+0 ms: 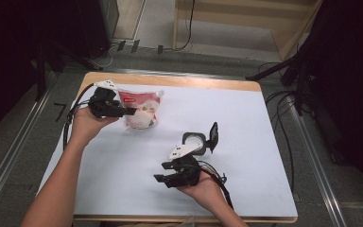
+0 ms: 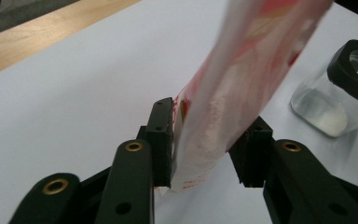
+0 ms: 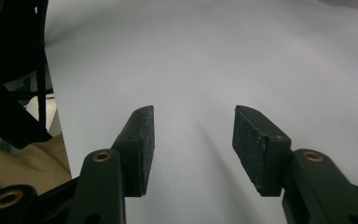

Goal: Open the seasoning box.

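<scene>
A red and white pouch [image 1: 141, 109] of white powder stands at the back left of the white sheet [image 1: 246, 123]. My left gripper [image 1: 131, 112] reaches it from the left. In the left gripper view the pouch [image 2: 233, 107] leans between the two pads, and both pads press its lower edge where my left gripper [image 2: 212, 114] closes on it. A small glass jar [image 1: 194, 142] with its black flip lid [image 1: 213, 135] raised sits mid-table; a little white powder lies in the jar [image 2: 328, 107]. My right gripper [image 1: 159, 171] hovers just in front of the jar, pointing left, and in its own view my right gripper [image 3: 193, 112] is open and empty.
The wooden table edge [image 1: 194, 82] shows beyond the sheet at the back. Black cables [image 1: 283, 137] hang off the right side. Dark stands and a pale wooden frame [image 1: 246, 19] rise behind the table.
</scene>
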The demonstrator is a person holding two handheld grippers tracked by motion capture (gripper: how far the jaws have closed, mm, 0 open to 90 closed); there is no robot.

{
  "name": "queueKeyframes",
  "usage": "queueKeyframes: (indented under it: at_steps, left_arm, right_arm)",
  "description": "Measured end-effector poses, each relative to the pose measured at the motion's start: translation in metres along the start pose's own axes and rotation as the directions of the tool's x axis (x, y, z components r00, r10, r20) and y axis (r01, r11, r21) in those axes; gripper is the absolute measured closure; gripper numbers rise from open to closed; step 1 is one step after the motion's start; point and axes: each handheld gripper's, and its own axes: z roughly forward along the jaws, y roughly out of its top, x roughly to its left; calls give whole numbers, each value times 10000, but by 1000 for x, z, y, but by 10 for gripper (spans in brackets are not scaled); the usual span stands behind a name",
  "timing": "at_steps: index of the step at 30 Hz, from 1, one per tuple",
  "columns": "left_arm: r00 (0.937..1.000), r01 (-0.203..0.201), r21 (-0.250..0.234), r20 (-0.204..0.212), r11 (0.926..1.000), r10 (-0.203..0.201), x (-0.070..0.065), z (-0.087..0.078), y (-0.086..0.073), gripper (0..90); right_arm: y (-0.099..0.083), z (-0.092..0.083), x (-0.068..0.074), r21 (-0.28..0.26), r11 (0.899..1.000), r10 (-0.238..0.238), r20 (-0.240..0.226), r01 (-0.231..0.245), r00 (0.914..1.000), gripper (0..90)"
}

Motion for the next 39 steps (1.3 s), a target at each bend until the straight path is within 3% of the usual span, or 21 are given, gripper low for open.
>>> queueKeyframes:
  at_steps: [8,12,15,19,22,26,33,39]
  left_arm:
    - [9984,509,-152,240,9986,-505,-1,0,-5,787]
    - [9984,458,-96,322,9989,-455,-4,1,-4,842]
    - [9997,201,-104,129,9997,-200,-7,1,-3,857]
    - [9989,428,64,194,9991,-429,-10,-1,-1,880]
    - [9977,538,26,410,9985,-538,-14,-8,2,886]
    - [9969,387,68,683,9992,-391,-18,-21,5,892]
    - [9981,-62,-45,611,10000,65,-37,-45,10,892]
    - [9943,301,-198,1031,9994,-279,-44,-60,13,890]
  right_arm:
    - [1,1,0,-157,9998,-128,-2,128,9999,498]
    - [2,2,1,-189,9997,-162,25,162,9999,500]
    - [3,2,1,-275,9995,-183,43,184,9998,500]
    - [3,3,0,-340,9993,-147,44,148,9999,484]
    - [4,2,0,-463,9988,-143,75,147,9999,484]
    - [5,3,0,-487,9986,-225,31,226,9997,488]
    - [6,9,4,-463,9981,-411,40,413,9991,488]
    - [9,11,4,-782,9963,-347,-4,345,9994,487]
